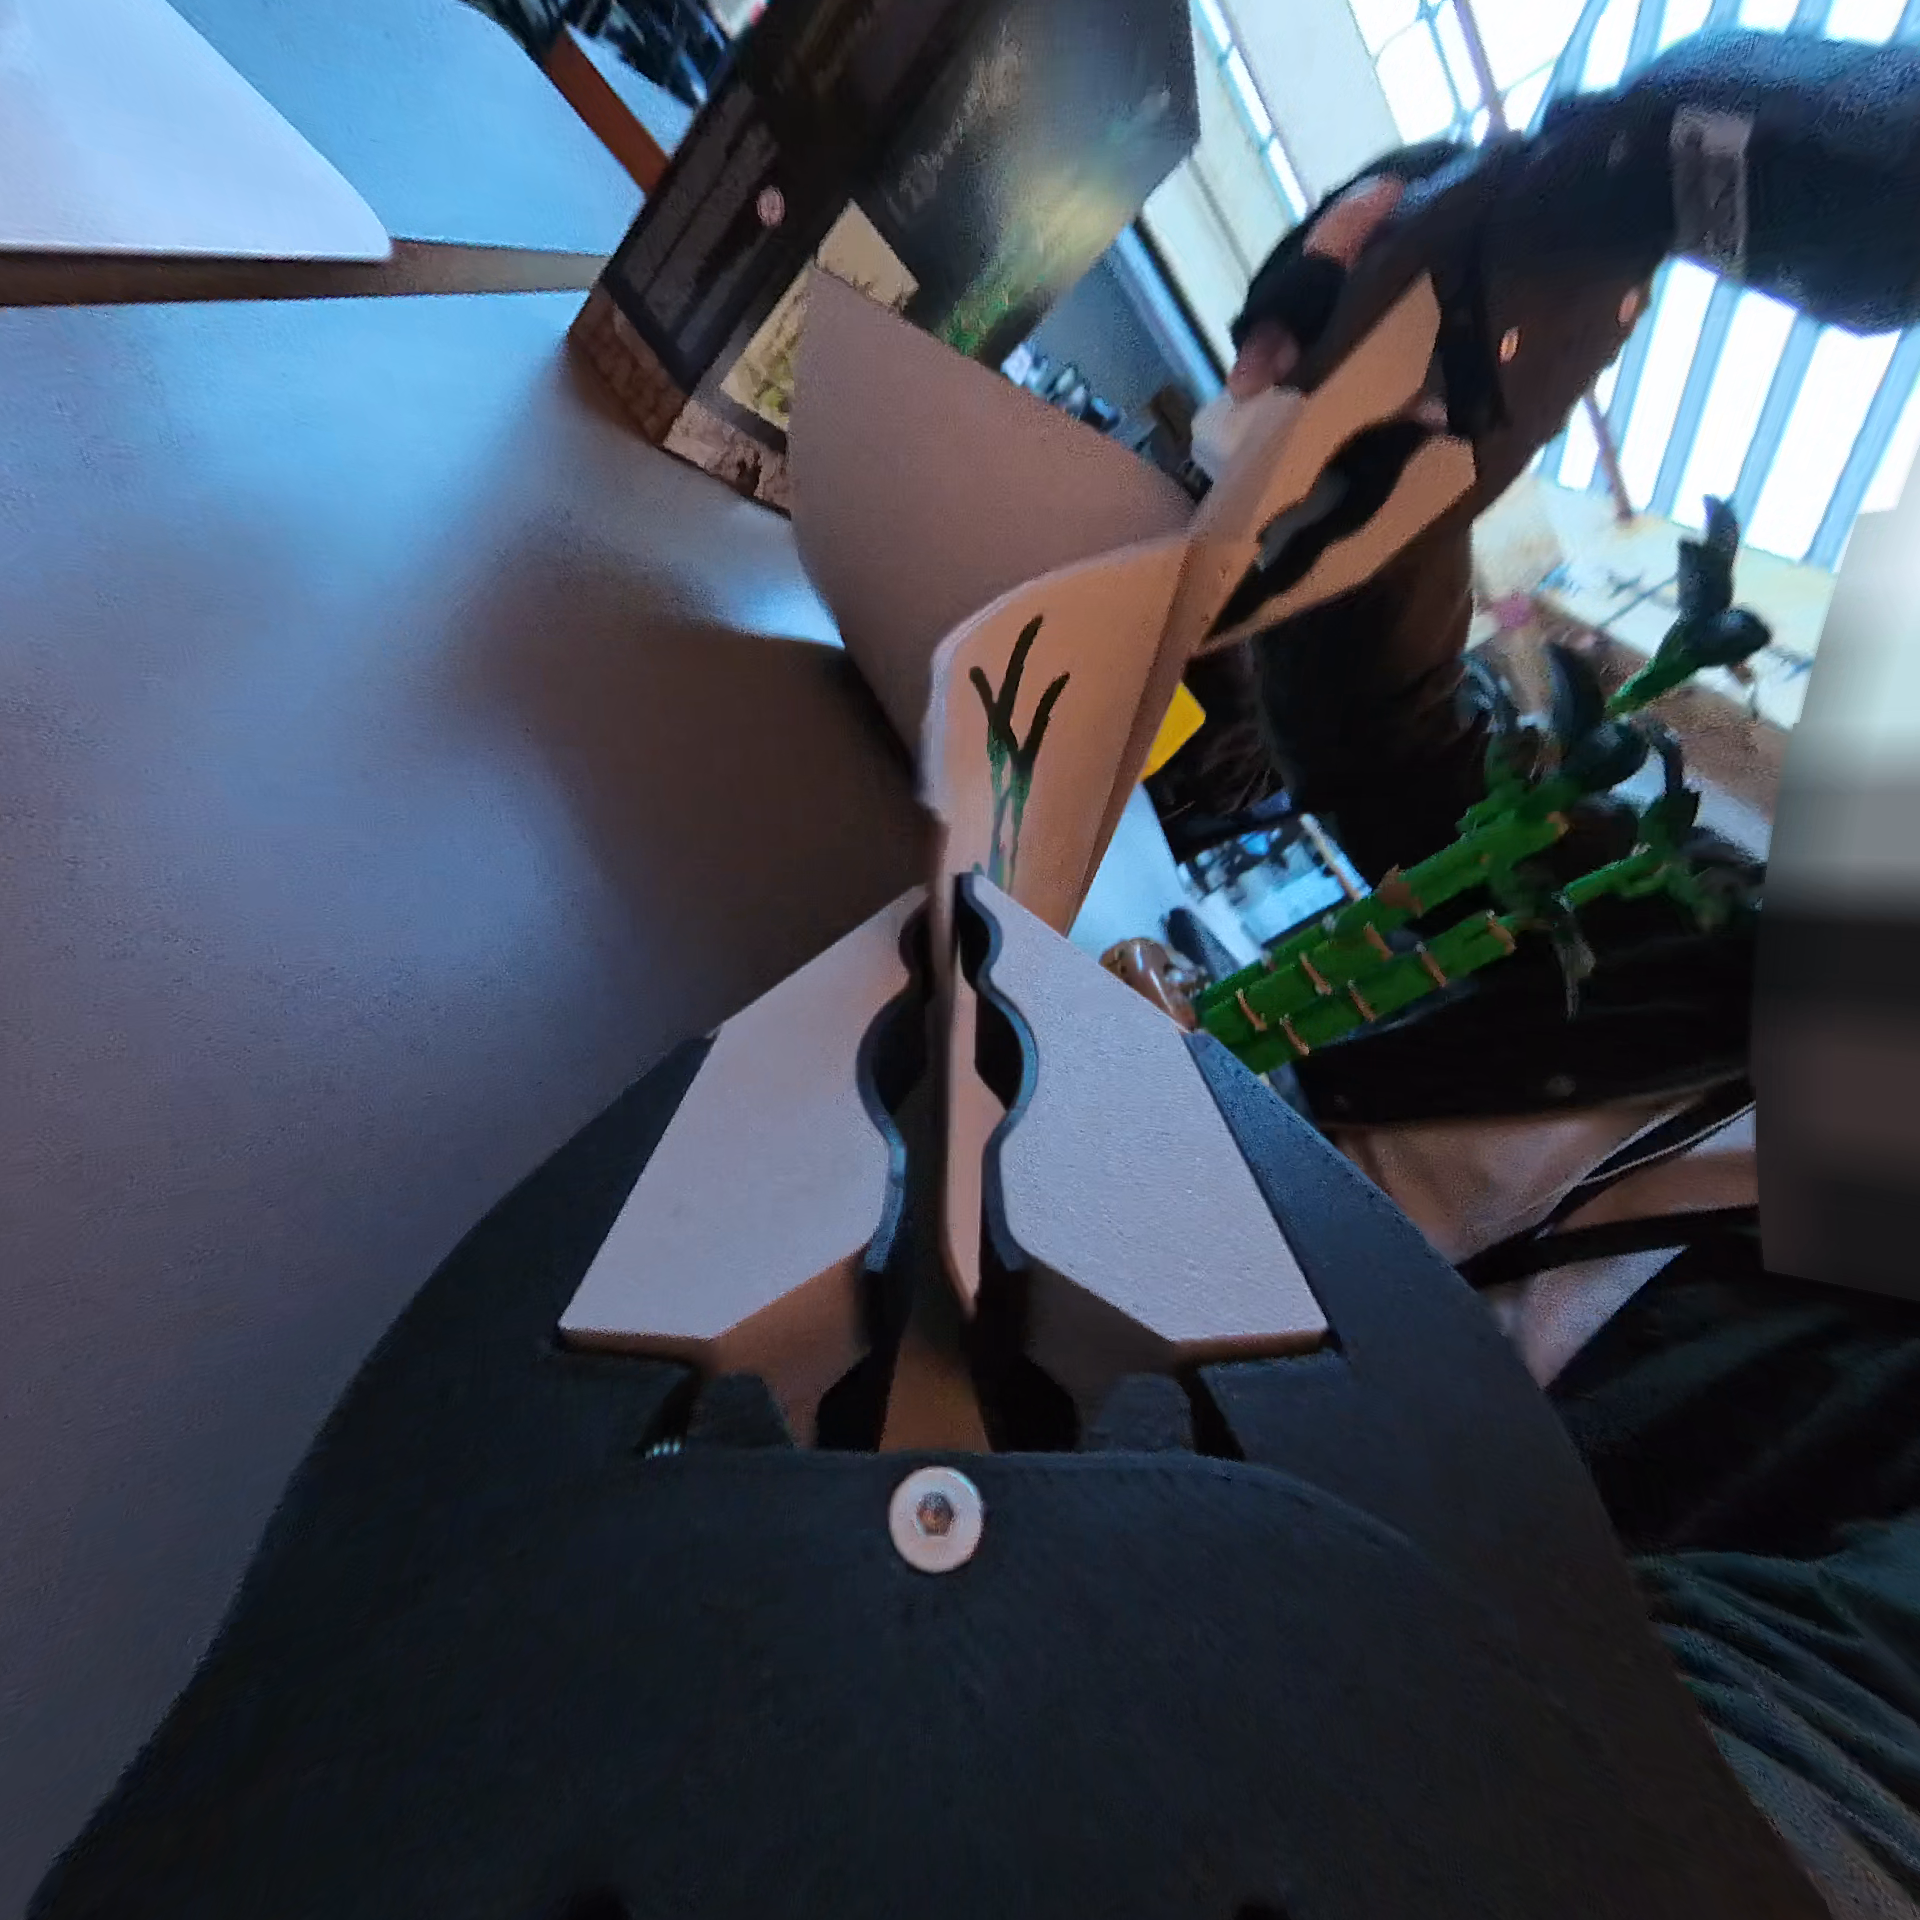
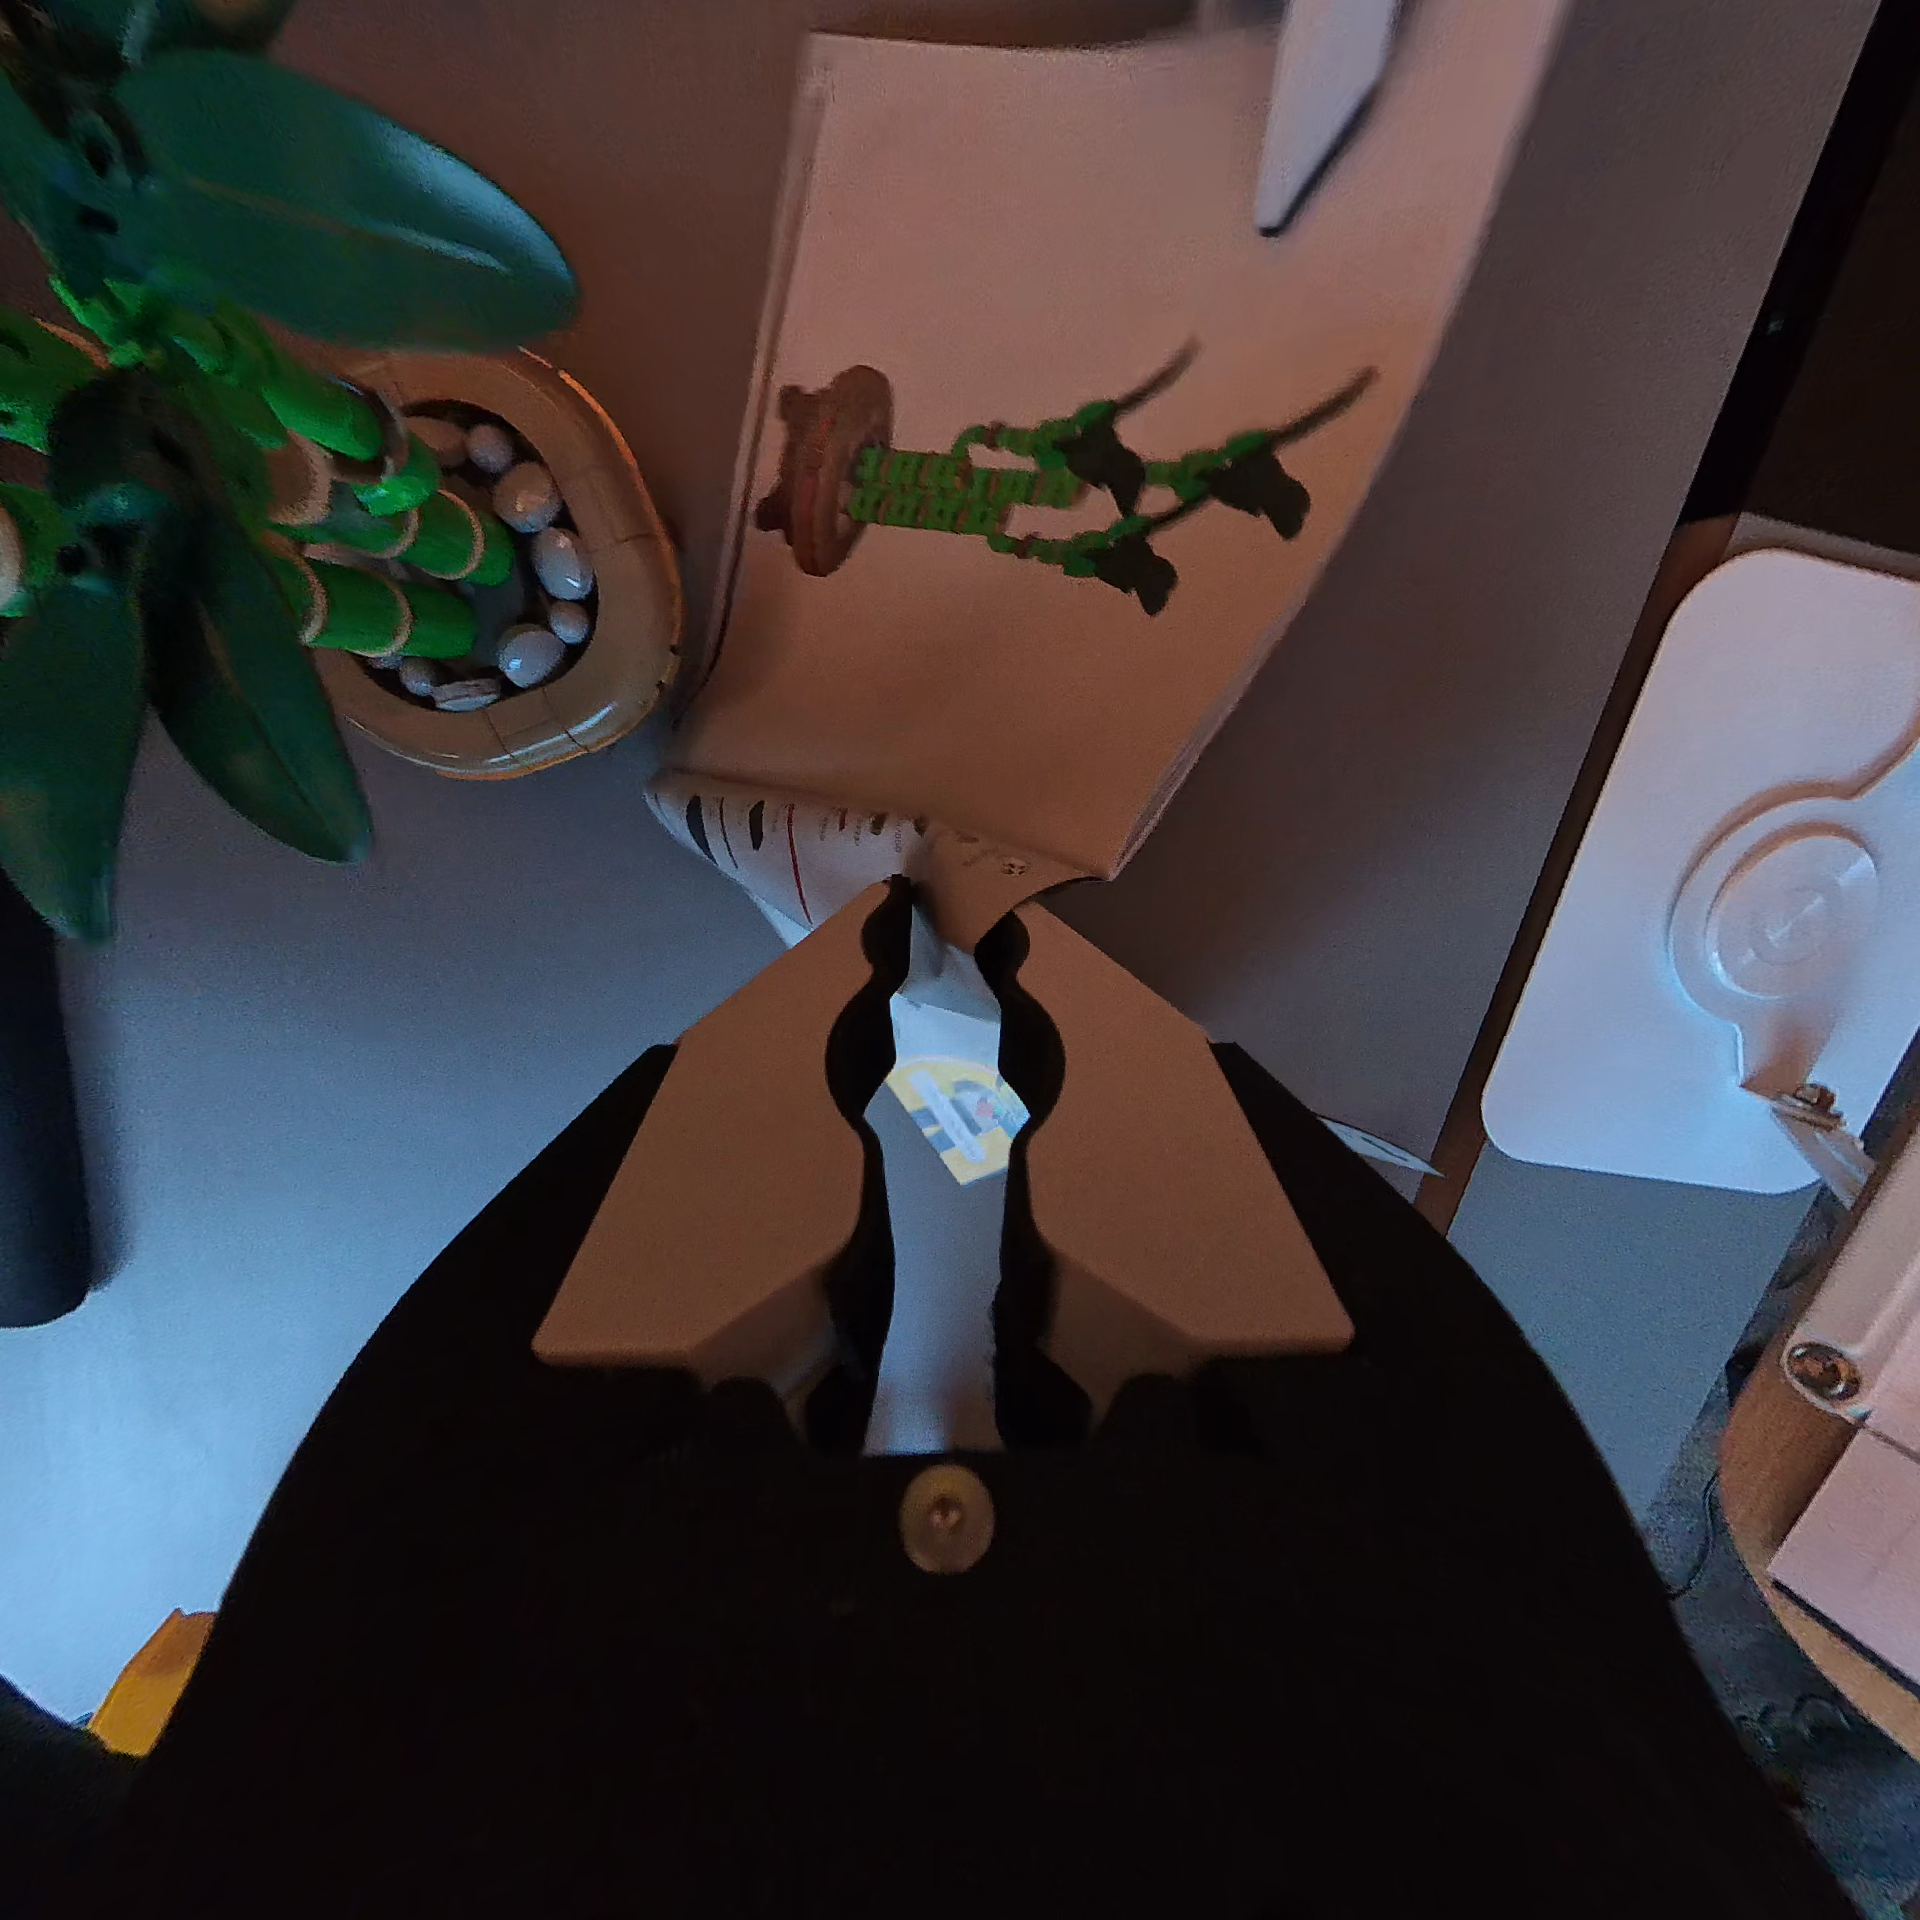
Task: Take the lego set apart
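A lego bamboo plant (image 2: 343,520) with green stalks and dark leaves stands in a tan pot (image 2: 582,717) filled with grey pebbles. It also shows in the left wrist view (image 1: 1403,935), blurred, at the right. My left gripper (image 1: 943,894) is shut on the edge of a tan instruction booklet (image 1: 1049,717), which runs between its fingers. My right gripper (image 2: 954,904) pinches the same booklet (image 2: 1039,644) at a corner, with the cover and a white page between its tips. It also shows in the left wrist view (image 1: 1205,592), on the booklet's far edge.
A dark printed box (image 1: 935,156) stands on the grey table (image 1: 312,727) behind the booklet. A white moulded plastic piece (image 2: 1714,883) lies at the right. A yellow piece (image 2: 145,1683) sits at the lower left. A black object (image 2: 31,1143) stands at the left edge. One gripper's finger ends stand about 15 cm off the other's.
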Motion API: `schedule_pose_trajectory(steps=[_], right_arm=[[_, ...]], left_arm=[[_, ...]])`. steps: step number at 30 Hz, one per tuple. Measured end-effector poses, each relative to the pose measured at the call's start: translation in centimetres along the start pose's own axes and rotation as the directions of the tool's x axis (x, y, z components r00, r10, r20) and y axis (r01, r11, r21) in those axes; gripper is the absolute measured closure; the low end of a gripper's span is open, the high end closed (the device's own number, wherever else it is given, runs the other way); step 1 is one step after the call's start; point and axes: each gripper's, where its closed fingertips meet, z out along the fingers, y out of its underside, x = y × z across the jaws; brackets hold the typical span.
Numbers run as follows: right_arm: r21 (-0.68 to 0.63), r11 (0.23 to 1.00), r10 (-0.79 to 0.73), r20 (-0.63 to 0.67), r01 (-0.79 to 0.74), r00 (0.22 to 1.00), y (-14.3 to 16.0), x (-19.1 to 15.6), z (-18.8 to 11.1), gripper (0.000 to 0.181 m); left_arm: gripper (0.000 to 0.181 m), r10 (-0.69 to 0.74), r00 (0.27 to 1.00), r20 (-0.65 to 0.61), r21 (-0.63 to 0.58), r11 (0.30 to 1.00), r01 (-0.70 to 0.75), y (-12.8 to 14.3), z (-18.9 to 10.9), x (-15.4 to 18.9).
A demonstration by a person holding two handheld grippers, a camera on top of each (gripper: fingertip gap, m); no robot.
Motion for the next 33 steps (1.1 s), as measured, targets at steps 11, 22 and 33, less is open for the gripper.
schedule_pose_trajectory(steps=[11, 22, 33], right_arm=[[0.108, 0.982, 0.178, -0.280, -0.154, 0.943, 1.4, 4.4, -1.7, 0.121], [0.559, 0.733, 0.617, -0.304, -0.389, 0.726, 6.8, 0.0, -5.2, 0.091], [0.665, 0.700, 0.488, -0.178, -0.262, 0.854, -1.7, -12.8, 5.7, 0.059]], left_arm=[[0.181, 0.153, 0.903, 0.402, -0.035, 0.988, -0.152, 0.6, -3.7, 1.8], [0.181, 0.092, 0.698, 0.710, 0.019, 0.989, -0.149, 4.2, -8.4, 5.4], [0.181, 0.204, 0.677, 0.707, -0.007, 0.959, -0.282, 5.4, -9.0, 7.4]])
